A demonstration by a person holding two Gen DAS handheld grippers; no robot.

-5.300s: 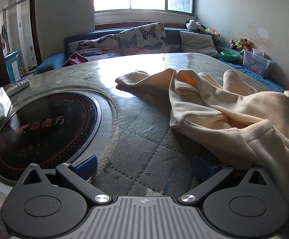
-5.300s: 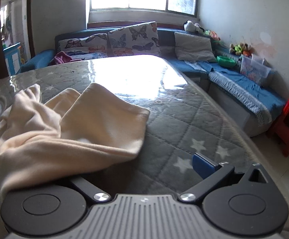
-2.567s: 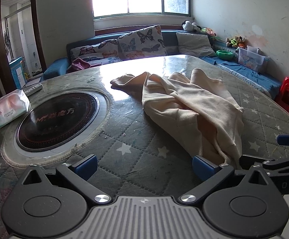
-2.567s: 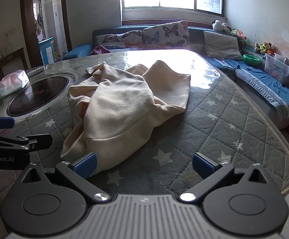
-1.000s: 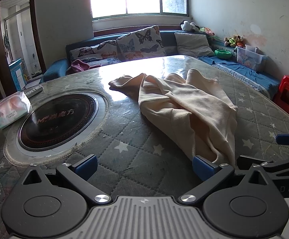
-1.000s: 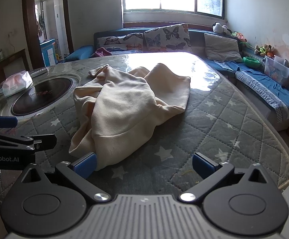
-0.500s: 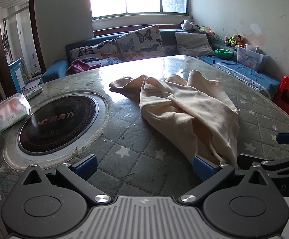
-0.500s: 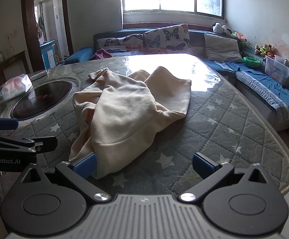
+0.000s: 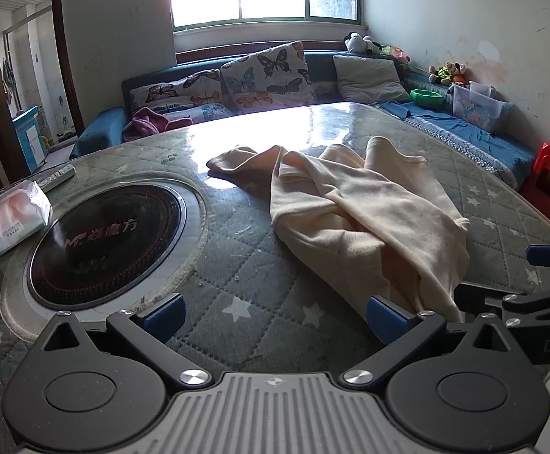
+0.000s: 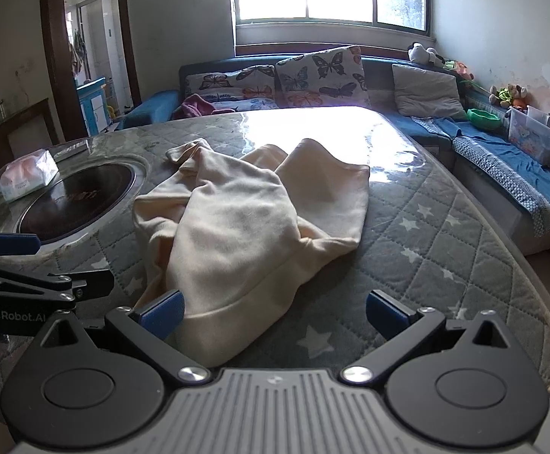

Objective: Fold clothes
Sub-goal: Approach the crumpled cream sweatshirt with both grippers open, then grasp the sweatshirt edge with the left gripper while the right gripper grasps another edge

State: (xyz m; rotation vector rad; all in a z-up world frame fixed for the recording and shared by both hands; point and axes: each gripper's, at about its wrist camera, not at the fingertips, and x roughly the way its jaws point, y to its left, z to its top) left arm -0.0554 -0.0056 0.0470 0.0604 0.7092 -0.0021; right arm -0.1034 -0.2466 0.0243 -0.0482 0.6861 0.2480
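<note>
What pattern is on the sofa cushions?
Butterflies on the sofa cushions; best in the right wrist view.

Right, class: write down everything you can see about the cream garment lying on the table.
The cream garment is a soft, fleecy-looking top, plain and pale. It lies crumpled and unfolded on the quilted, star-patterned table, bunched into overlapping folds, with a banded hem at the near edge and a sleeve-like end trailing toward the far side. It sits to the right of the round black cooktop. Both the left gripper and the right gripper are open; neither is closed on it.
</note>
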